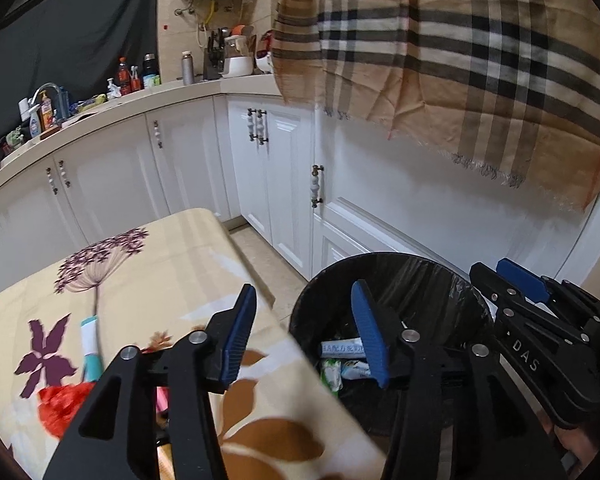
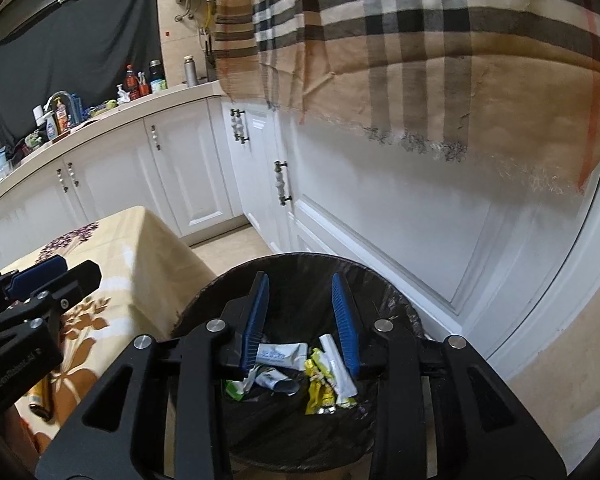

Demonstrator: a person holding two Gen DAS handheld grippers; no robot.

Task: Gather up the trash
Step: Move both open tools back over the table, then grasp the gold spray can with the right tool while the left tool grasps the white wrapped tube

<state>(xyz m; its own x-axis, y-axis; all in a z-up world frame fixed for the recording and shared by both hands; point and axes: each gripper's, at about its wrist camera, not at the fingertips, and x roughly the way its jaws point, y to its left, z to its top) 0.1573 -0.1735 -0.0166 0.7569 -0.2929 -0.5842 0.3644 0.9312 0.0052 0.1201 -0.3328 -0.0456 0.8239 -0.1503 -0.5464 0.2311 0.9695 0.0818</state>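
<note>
A black-lined trash bin (image 2: 300, 272) stands on the floor beside the table; it also shows in the left wrist view (image 1: 420, 276). Several wrappers lie at its bottom, among them a white tube (image 2: 280, 354) and a yellow wrapper (image 2: 320, 384). My right gripper (image 2: 304, 320) is open and empty above the bin. My left gripper (image 1: 304, 332) is open and empty over the table edge next to the bin. On the flowered tablecloth (image 1: 160, 264) lie a teal and white tube (image 1: 89, 344), a red crumpled wrapper (image 1: 60, 404) and a pink item (image 1: 162, 398), partly hidden by my gripper.
White kitchen cabinets (image 1: 188, 160) run along the back and right, with a cluttered counter (image 1: 100, 100) above. A plaid cloth (image 1: 460, 60) hangs over the right side. A dark brown object (image 2: 40, 400) lies on the table near the left gripper in the right wrist view.
</note>
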